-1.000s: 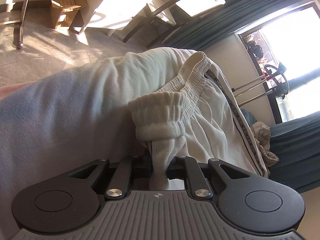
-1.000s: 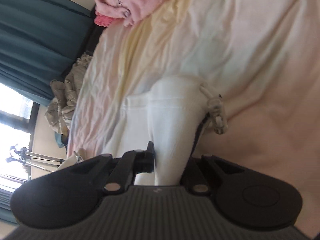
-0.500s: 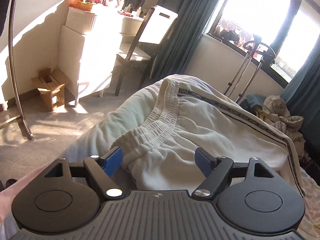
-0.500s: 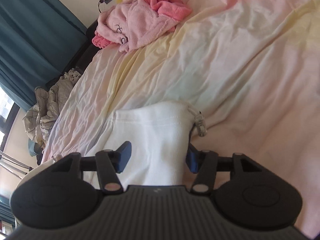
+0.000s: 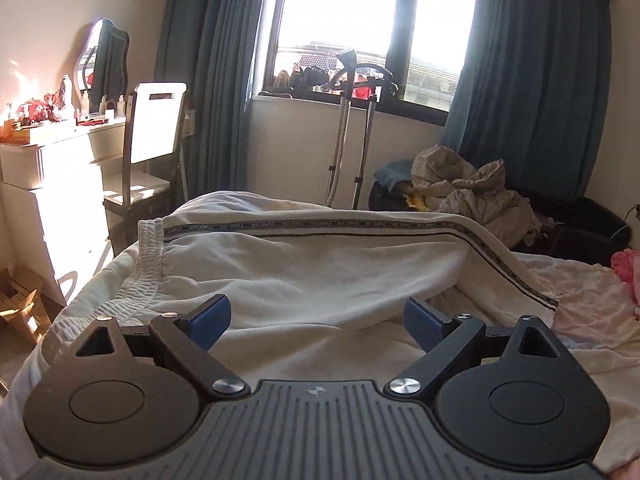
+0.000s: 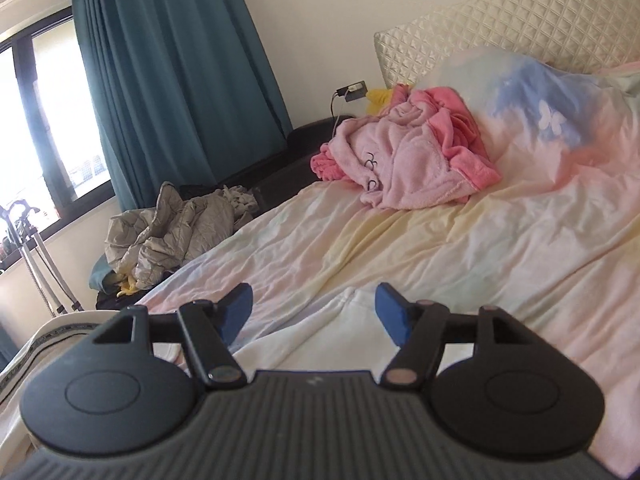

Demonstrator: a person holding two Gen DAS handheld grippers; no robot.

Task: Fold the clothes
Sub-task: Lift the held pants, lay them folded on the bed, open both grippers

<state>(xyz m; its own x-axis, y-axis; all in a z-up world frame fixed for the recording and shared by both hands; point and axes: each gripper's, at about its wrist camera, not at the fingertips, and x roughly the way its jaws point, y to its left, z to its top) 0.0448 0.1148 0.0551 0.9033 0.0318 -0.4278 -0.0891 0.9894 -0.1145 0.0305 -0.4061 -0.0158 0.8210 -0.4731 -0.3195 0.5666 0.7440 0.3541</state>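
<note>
Left gripper (image 5: 318,320) and right gripper (image 6: 314,307) both gape wide.

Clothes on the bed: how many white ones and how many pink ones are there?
White: 1, the white sweatpants with the printed side stripe, lying on the bed sheet.
Pink: 1 heap, the pink fleece bundle near the pillow; how many pieces are in it cannot be told.
Total: 2.

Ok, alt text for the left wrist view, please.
The open left gripper hovers over white pants spread on a bed, holding nothing. The pants have a ribbed waistband at left and a patterned side stripe. Behind are a window with teal curtains, a chair and a pile of beige bedding.
</note>
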